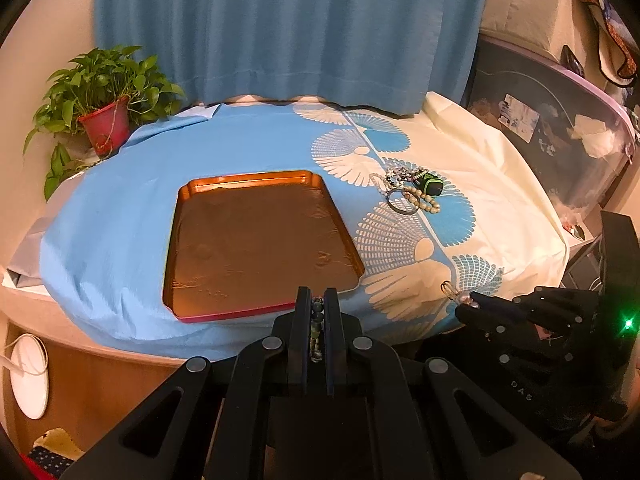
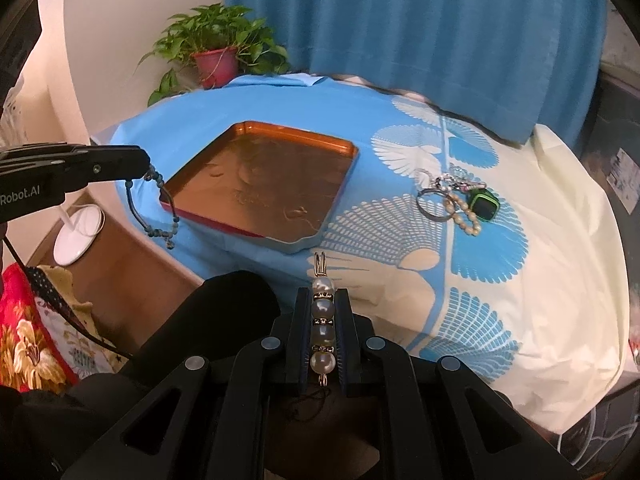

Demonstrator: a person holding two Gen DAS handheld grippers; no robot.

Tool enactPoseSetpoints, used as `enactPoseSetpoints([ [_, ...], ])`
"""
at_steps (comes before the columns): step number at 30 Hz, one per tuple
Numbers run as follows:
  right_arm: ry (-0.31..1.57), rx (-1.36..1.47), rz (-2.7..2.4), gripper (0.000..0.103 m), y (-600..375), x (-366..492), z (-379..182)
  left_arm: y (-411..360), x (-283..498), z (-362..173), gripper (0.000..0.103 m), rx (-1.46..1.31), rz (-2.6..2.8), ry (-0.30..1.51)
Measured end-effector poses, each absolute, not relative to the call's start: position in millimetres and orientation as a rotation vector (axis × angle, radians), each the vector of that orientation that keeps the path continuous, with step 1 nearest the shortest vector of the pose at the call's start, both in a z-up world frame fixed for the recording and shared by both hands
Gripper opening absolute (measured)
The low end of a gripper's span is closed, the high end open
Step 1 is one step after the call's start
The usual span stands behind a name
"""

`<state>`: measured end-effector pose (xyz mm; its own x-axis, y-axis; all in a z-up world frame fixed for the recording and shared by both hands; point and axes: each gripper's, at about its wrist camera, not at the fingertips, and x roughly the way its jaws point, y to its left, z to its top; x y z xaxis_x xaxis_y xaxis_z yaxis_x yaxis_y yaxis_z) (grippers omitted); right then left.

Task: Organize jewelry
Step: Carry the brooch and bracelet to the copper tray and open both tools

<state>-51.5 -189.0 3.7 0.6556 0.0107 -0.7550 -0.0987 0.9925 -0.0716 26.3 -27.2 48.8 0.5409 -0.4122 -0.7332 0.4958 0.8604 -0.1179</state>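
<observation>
The bead bracelet looked light and limp, w/ a thin cord, so best held by the beads. The left gripper was closed on it near the tray, the rest dangling. The pearl pin looked stiff, smooth, prob. slippery; the right gripper was clamped along its pearls. More jewelry lay on the counter, right of the tray.

Tray: glossy copper-tone metal. Tablecloth: matt woven cloth. Pearl clip: glossy beads. Grippers: matt black plastic.
</observation>
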Motion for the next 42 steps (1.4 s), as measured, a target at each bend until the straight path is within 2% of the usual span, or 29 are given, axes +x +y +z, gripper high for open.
enactPoseSetpoints([
  [24, 0.862, -0.106, 0.096, 0.012, -168, 78, -2, -27, 129, 38, 0.003, 0.091, -0.509, 0.854],
  [42, 0.876, -0.008, 0.12, 0.012, -164, 154, -37, -32, 211, -10, 0.003, 0.088, -0.453, 0.936],
])
